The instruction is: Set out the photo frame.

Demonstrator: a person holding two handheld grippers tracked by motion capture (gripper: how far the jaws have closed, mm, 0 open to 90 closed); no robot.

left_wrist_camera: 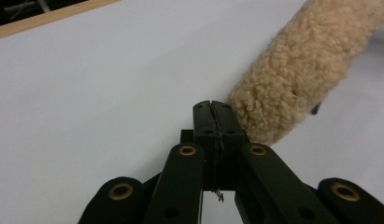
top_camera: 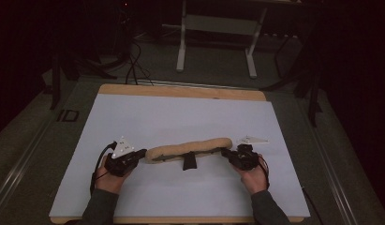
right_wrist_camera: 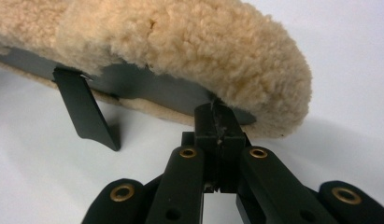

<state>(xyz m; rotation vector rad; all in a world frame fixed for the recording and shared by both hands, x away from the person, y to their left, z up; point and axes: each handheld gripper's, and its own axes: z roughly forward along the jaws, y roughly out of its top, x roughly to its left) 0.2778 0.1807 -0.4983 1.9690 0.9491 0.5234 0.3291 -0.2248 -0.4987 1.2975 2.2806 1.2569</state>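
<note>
A long tan fleece pad stretches across the white table top between my two grippers. It has a grey lining, and a black strap hangs from its middle down to the table. My left gripper is at the pad's left end; its jaws are together with a thin edge pinched between them. At the right end, my right gripper is shut on the grey lining's edge just under the fleece.
The white sheet lies on a wooden board whose far edge shows. Beyond it, on the dark floor, stand a pale metal frame and some cables. The room around the table is dark.
</note>
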